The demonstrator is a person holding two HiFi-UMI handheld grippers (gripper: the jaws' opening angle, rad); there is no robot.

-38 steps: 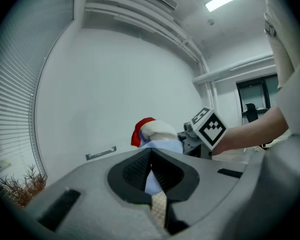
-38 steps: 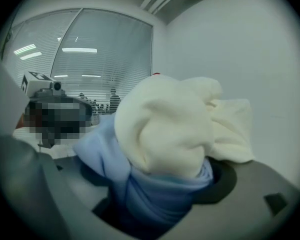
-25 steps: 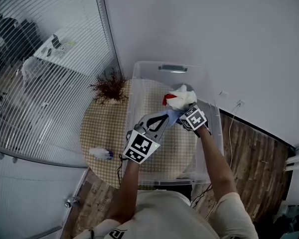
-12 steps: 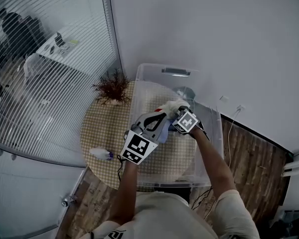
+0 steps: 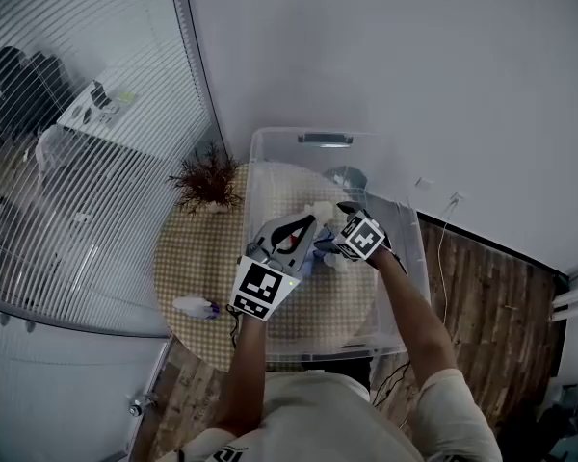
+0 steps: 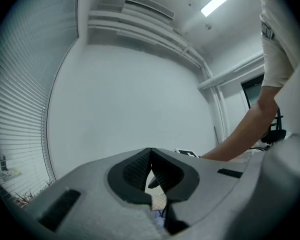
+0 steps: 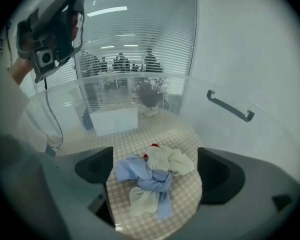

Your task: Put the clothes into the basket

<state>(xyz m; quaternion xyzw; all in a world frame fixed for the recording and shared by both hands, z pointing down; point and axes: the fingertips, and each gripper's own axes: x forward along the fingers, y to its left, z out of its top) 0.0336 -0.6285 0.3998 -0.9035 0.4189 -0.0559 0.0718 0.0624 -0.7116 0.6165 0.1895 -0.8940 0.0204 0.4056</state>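
A person stands over a round table [image 5: 188, 258] with a checked cloth on it. On the table sits the basket [image 5: 253, 166], a big see-through box with a dark handle [image 5: 325, 140] on its far wall. The person holds both grippers over the basket.

The clothes [image 7: 152, 176] lie in a little heap on the bottom of the basket. The heap is light blue and cream cloth knotted together, with a small bit of red showing. From the head view, the heap sits near the middle of the basket, partly under the two grippers.

The right gripper [image 7: 155, 171] points down at the heap. Its jaws have just been opening and now stand very wide apart. The clothes show in the gap between them, but lower down, and neither jaw touches the cloth. This gripper holds nothing.

The left gripper [image 6: 151, 171] points out flat toward the white wall. Its jaws are together at the tips, and there is nothing between them. The person's other arm [image 6: 240, 139] shows at the right side of the left gripper view.

A small dry brown plant [image 5: 207, 176] stands on the table just outside the basket, on the side near the window blinds [image 5: 77, 114]. A little white bottle [image 5: 195, 305] lies on the table's near edge, well apart from the basket.
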